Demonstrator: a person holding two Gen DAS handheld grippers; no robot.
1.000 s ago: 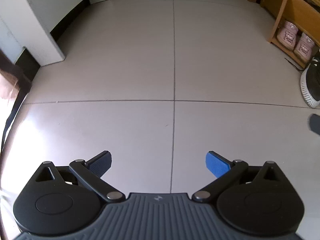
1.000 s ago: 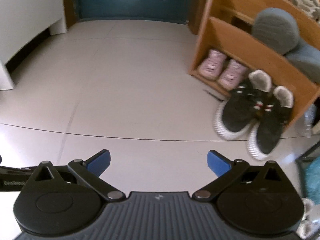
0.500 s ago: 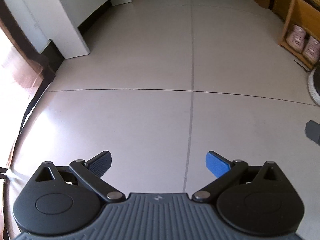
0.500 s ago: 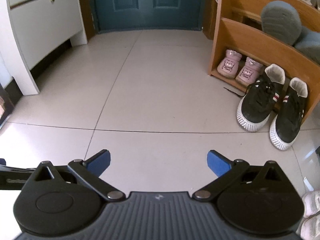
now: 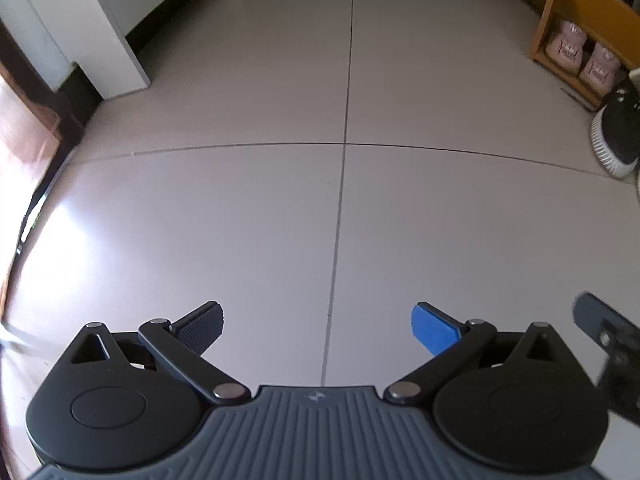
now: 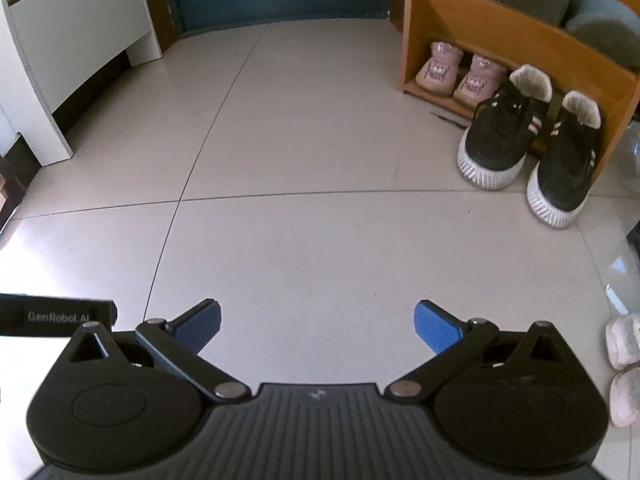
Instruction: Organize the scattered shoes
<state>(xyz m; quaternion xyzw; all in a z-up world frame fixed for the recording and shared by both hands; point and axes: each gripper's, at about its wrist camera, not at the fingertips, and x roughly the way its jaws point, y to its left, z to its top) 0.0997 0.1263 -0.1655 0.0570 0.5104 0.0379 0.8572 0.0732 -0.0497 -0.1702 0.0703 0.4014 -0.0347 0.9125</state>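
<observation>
Black sneakers (image 6: 528, 152) sit paired at the right of the frame against the wooden rack (image 6: 492, 32); light, soft-collared, best pinched at the heel. Left gripper (image 5: 316, 328) and right gripper (image 6: 316, 326) both gape empty.

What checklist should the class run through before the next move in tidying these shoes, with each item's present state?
1. Right hand-held gripper open, nothing held: ok.
2. Left hand-held gripper open, nothing held: ok.
3. Pink shoes on the wooden rack's bottom shelf: ok.
4. Black sneakers side by side, toes outward: ok; whether heels sit on the shelf: cannot tell.
5. Floor between right hand-held gripper and sneakers free of obstacles: ok.
6. Pale shoes at the right edge put away: not ok, still on the floor.
</observation>
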